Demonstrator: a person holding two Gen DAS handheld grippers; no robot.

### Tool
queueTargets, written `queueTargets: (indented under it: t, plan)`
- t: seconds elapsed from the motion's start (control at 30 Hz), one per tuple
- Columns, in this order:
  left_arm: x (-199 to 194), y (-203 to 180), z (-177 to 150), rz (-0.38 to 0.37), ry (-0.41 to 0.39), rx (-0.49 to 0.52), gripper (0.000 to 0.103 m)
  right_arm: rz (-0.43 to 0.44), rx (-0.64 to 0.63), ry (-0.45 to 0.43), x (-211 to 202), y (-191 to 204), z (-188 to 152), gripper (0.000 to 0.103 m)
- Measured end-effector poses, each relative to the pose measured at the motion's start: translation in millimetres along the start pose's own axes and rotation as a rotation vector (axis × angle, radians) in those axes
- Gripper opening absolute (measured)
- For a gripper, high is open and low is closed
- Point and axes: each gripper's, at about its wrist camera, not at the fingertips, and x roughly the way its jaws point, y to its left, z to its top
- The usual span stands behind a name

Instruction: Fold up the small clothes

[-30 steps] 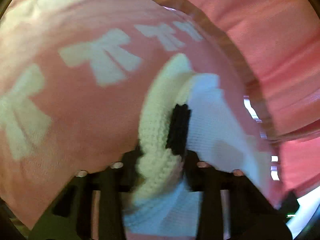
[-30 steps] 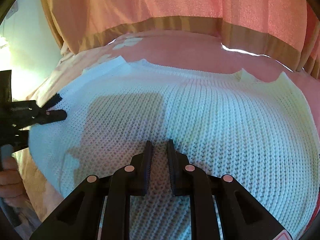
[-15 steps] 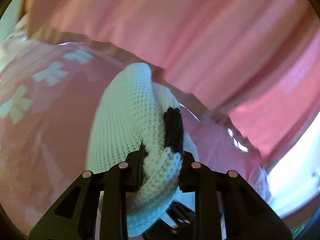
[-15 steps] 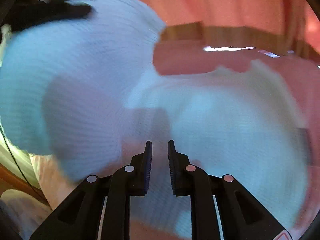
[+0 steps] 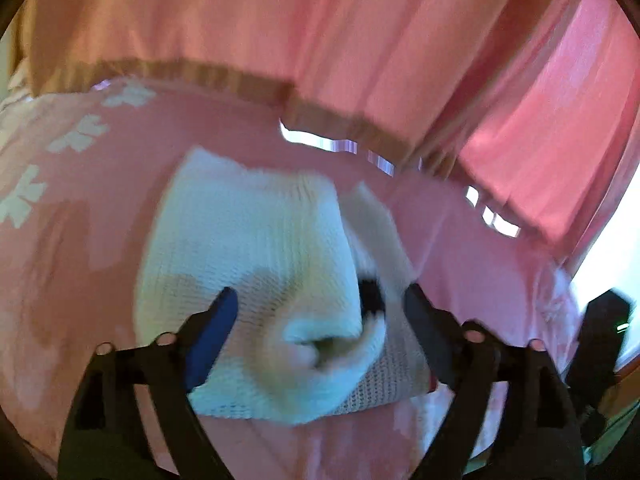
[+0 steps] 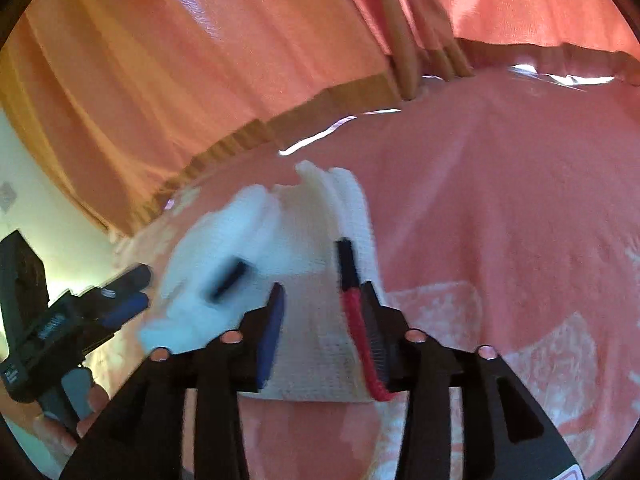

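While the white knitted garment (image 5: 256,248) lies doubled on the pink bow-print bedspread (image 5: 72,264) | left gripper (image 5: 316,304) spread wide, holding nothing | right gripper (image 6: 316,300) likewise parted over the knit | risk: loose top layer may spring open unless pressed flat.

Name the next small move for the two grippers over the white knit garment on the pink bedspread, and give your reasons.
Probably lower the left gripper and press the raised fold flat. Both grippers stand open, so nothing holds the white knit garment, and its folded-over flap bulges up between the left fingers rather than lying flat on the pink bedspread. The right gripper hovers open over the garment's other edge. Blur hides finer detail.
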Motion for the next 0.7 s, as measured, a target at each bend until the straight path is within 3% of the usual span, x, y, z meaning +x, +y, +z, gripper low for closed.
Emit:
queueTargets:
  t: [0.1, 0.2, 0.3, 0.43, 0.6, 0.7]
  plan:
    - [-23, 17, 9, 0.024, -0.074, -0.014, 0.092, 0.079, -0.034, -0.002, -3, 17, -1, 0.064]
    - [-23, 31, 11, 0.17, -0.111, 0.028, 0.092, 0.148, -0.056, 0.046, 13, 40, 0, 0.071]
    - [-19, 38, 6, 0.256, -0.104, 0.09, 0.092, 0.17, -0.047, 0.123, 42, 55, -3, 0.072]
    - [-10, 55, 2, 0.297, -0.053, 0.109, 0.092, 0.158, -0.005, 0.183, 75, 67, -5, 0.072]
    - [-16, 91, 1, 0.313, -0.006, 0.022, 0.092, 0.097, -0.088, 0.09, 66, 90, -2, 0.072]
    - [-25, 105, 1, 0.312, -0.019, 0.002, 0.092, 0.12, -0.141, 0.112, 72, 104, -5, 0.072]
